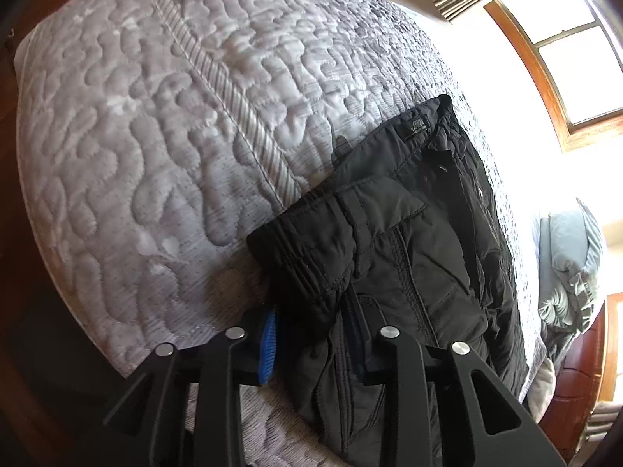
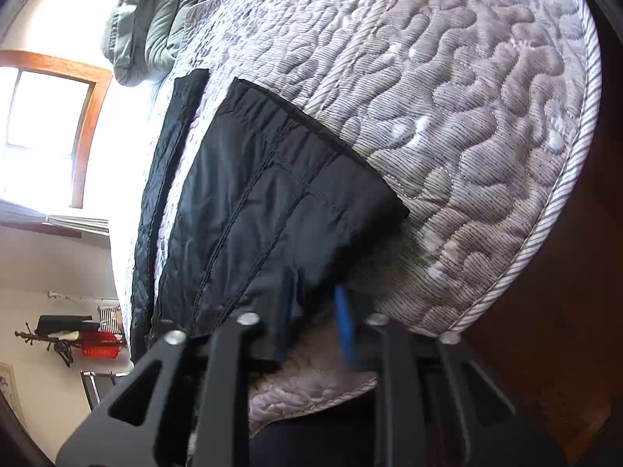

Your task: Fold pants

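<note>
Black pants (image 1: 409,241) lie on a grey quilted mattress (image 1: 155,136), the waistband end partly folded over itself. My left gripper (image 1: 311,334) has its jaws spread around a fold of the pants; a blue pad (image 1: 268,346) shows on the left, the other finger is under the cloth. In the right wrist view the pants (image 2: 264,202) lie on the mattress (image 2: 467,97). My right gripper (image 2: 315,327) has its jaws spread, the left finger against the cloth edge, the blue pad (image 2: 344,323) bare over the mattress.
A wood-framed window (image 1: 564,58) is bright beyond the bed. Grey-green bedding (image 2: 152,19) is bunched at the mattress's far end. The mattress edge (image 2: 545,214) drops to a dark wooden floor. A coat rack and red item (image 2: 97,344) stand by the wall.
</note>
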The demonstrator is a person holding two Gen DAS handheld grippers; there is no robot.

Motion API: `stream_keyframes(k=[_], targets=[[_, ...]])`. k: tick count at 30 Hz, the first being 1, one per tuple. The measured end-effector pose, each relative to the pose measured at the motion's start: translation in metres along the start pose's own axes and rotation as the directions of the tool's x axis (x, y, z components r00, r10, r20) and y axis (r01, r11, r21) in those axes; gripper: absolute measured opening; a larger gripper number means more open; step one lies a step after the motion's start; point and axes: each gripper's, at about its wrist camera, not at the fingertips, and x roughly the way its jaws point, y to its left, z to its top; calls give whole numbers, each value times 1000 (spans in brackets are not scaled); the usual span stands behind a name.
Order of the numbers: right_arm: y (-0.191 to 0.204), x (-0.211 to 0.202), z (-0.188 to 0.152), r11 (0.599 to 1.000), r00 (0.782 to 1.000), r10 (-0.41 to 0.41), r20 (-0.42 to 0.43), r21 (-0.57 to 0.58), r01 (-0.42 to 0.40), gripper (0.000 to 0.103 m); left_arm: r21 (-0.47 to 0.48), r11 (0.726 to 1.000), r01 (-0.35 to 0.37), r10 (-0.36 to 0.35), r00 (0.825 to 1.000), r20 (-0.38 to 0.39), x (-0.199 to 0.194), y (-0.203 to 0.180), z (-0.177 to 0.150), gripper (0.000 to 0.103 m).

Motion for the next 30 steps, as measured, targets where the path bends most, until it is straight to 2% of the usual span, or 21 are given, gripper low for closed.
stream_keyframes(k=[1,3,4,6,9,11,13,15,17,22,24,26,27,29,30], targets=[[5,-8,2,999,999,-31,9,-17,31,69,35,998,-57,56,998,20,-11,1,4,59],[15,-30,6,991,993,-105,46,-79,108,66,101,978,-183,173,980,95,-31,-9,9,76],[20,-42,10,983,986,-148,72,-103,155,66,141,973,-184,167,978,125,-42,-16,18,82],[39,-60,19,969,981,-160,111,-171,178,69,231,961,-153,129,985,115,-50,-39,44,91],[83,-59,39,959,992,-86,87,-264,107,90,376,924,-67,43,997,71,-42,-94,91,99],[123,-38,59,946,998,-42,48,-320,56,91,446,895,-24,11,999,31,-25,-132,122,99],[154,-11,72,935,999,-35,-1,-354,32,91,499,866,27,-10,999,-36,5,-168,151,99],[188,22,86,928,998,-4,-67,-373,-22,91,530,846,48,1,996,-92,40,-196,174,99],[216,51,93,914,994,-1,-109,-403,-43,91,536,842,64,10,991,-134,73,-210,187,99],[270,108,131,894,987,-1,-160,-442,-71,91,493,862,118,16,965,-260,155,-215,215,99],[285,127,149,887,986,-16,-165,-457,-62,91,493,858,145,23,947,-320,178,-213,218,98],[299,145,168,874,985,-31,-171,-483,-57,91,524,838,155,34,942,-334,187,-215,217,98],[309,153,181,861,984,-43,-172,-505,-51,91,532,831,161,33,941,-336,187,-215,216,94],[322,168,203,839,984,-57,-167,-542,-43,91,537,829,155,37,944,-329,187,-214,217,81],[328,177,217,831,984,-66,-163,-556,-36,91,541,828,149,42,945,-325,186,-213,221,68]])
